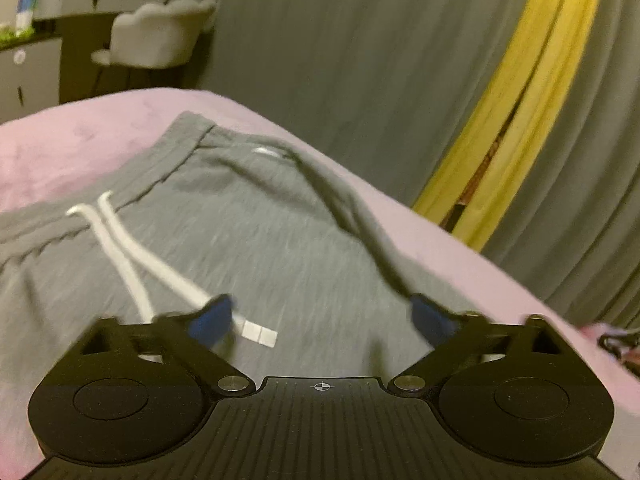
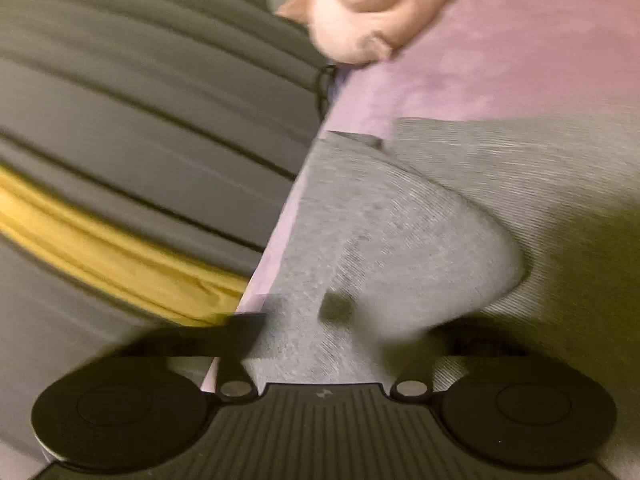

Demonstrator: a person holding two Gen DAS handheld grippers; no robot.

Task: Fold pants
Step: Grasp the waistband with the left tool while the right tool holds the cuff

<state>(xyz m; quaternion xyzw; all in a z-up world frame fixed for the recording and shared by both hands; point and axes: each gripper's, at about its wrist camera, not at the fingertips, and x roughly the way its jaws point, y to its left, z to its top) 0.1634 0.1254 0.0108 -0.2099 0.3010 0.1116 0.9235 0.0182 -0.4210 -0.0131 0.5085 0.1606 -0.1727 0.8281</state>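
Grey pants [image 1: 256, 216] lie spread on the pink bedsheet [image 1: 72, 148], white drawstring [image 1: 132, 256] trailing toward seven o'clock. Left gripper [image 1: 320, 320] hangs over them, blue fingers wide apart. Right gripper [image 2: 320, 320] is too blurred — grip unreadable — with pants fabric bunched at twelve o'clock.

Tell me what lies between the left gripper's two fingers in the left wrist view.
In the left wrist view, the open left gripper frames grey pants fabric, with the white drawstring tips lying just inside the left-hand finger.
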